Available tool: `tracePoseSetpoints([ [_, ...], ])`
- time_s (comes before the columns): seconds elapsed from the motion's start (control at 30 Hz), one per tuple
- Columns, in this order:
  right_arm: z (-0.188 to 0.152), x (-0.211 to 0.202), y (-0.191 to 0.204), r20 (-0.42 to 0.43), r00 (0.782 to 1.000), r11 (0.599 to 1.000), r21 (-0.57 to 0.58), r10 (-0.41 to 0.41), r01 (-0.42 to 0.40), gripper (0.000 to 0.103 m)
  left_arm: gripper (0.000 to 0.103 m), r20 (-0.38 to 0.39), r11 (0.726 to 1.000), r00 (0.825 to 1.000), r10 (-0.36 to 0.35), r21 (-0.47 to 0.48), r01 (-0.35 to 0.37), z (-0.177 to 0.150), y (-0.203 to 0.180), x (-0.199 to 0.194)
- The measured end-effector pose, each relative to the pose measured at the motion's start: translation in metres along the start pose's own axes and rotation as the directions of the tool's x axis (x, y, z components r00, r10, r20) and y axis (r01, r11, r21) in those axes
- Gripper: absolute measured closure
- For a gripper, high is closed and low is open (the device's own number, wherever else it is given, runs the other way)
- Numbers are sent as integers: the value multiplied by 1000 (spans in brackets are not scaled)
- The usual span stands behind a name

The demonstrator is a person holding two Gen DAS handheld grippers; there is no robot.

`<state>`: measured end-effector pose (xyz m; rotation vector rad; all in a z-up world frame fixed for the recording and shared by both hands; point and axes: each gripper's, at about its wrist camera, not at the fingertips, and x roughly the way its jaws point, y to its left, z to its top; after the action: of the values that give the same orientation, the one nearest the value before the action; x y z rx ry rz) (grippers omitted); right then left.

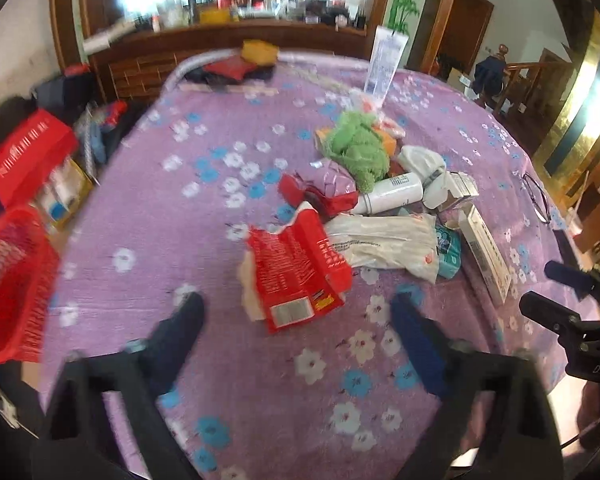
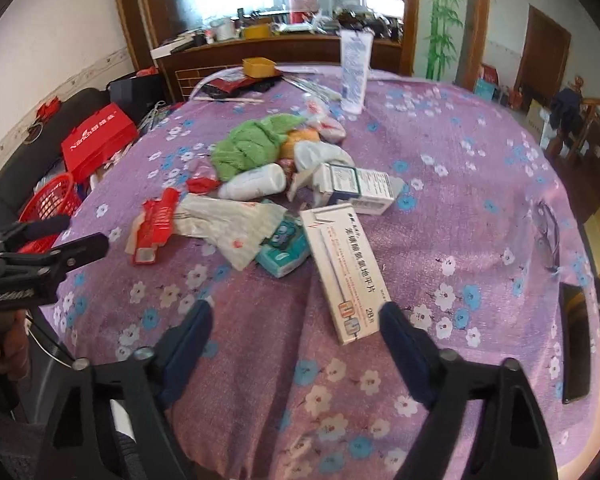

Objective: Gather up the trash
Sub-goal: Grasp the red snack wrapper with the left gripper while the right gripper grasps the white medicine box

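A pile of trash lies on a round table with a purple flowered cloth [image 1: 220, 128]. My left gripper [image 1: 296, 308] is open, just short of a torn red snack wrapper [image 1: 300, 268], which also shows in the right wrist view [image 2: 156, 228]. My right gripper [image 2: 296, 312] is open, its right finger beside a long white medicine box [image 2: 344, 268]. Also in the pile are a crumpled white bag [image 1: 384, 242], a white bottle [image 1: 392, 196], a green cloth [image 1: 356, 148], a teal tissue pack [image 2: 286, 246] and a small carton [image 2: 360, 188]. The right gripper shows in the left view [image 1: 540, 284], the left in the right view [image 2: 84, 232].
A red mesh basket [image 1: 12, 280] stands off the table's left edge, also in the right wrist view [image 2: 50, 202]. A red bag [image 2: 98, 140] sits behind it. A tall white tube [image 2: 354, 74] stands at the far side. Glasses [image 1: 536, 196] and a dark phone [image 2: 576, 344] lie at the right.
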<state>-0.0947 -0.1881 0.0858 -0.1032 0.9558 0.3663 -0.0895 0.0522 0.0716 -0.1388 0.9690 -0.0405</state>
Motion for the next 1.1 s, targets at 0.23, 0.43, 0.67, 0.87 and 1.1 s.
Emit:
tracePoseSetpoints([
  [0.23, 19, 36, -18, -37, 999, 1000, -18, -2, 2, 23, 39, -144, 996, 988, -62, -75, 52, 17, 10, 53],
  [0.43, 23, 67, -36, -96, 995, 1000, 16, 0, 2, 23, 62, -183, 998, 982, -52, -37, 46, 23, 8, 76],
  [0.67, 19, 69, -43, -95, 993, 996, 68, 71, -65, 40, 82, -142, 998, 988, -64, -38, 59, 24, 10, 66],
  [0.87, 13, 50, -36, -60, 994, 992, 94, 88, -82, 40, 85, -89, 995, 993, -74, -71, 68, 13, 13, 46],
  [1.1, 16, 27, -19, -12, 994, 994, 43, 104, -104, 40, 85, -66, 994, 996, -60, -93, 53, 1, 12, 34],
])
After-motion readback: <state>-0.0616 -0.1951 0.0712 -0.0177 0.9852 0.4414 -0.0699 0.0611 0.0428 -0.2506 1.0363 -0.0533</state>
